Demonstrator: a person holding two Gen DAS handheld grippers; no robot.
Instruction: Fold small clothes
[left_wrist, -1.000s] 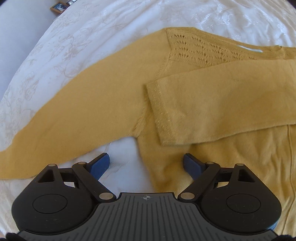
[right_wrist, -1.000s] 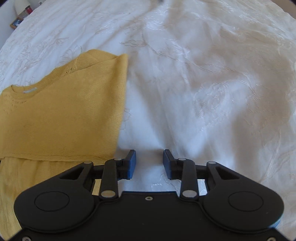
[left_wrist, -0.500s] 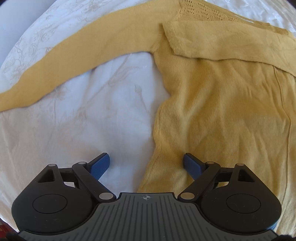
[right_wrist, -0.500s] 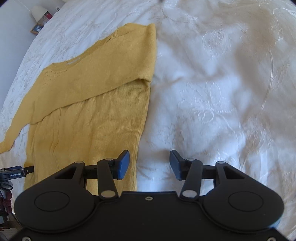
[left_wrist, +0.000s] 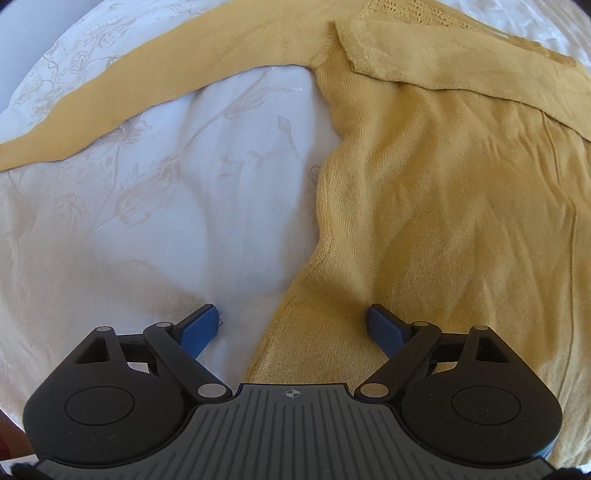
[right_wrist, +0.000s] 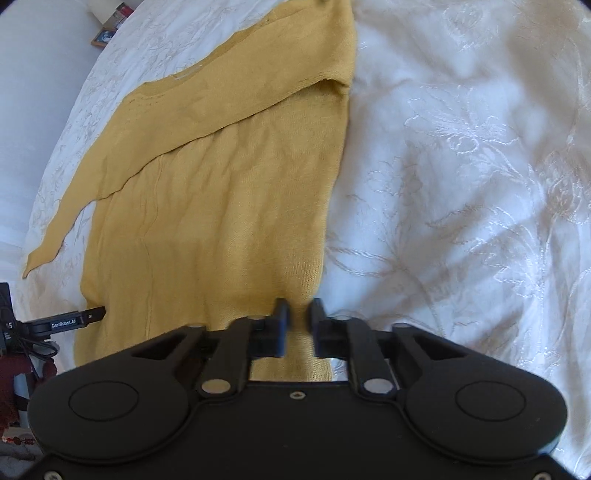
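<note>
- The yellow sweater (right_wrist: 221, 206) lies flat on the white bedspread (right_wrist: 461, 184), long axis running from the hem at the grippers to the neckline at the far end.
- One sleeve is folded across the chest (left_wrist: 461, 70); the other sleeve (left_wrist: 155, 70) stretches out over the bedspread on the left.
- The right gripper (right_wrist: 298, 328) is at the hem's right corner, jaws narrow with knit showing in the gap; whether they pinch it cannot be told.
- The left gripper (left_wrist: 291, 325) straddles the left side edge, jaws wide, holding nothing.
</note>
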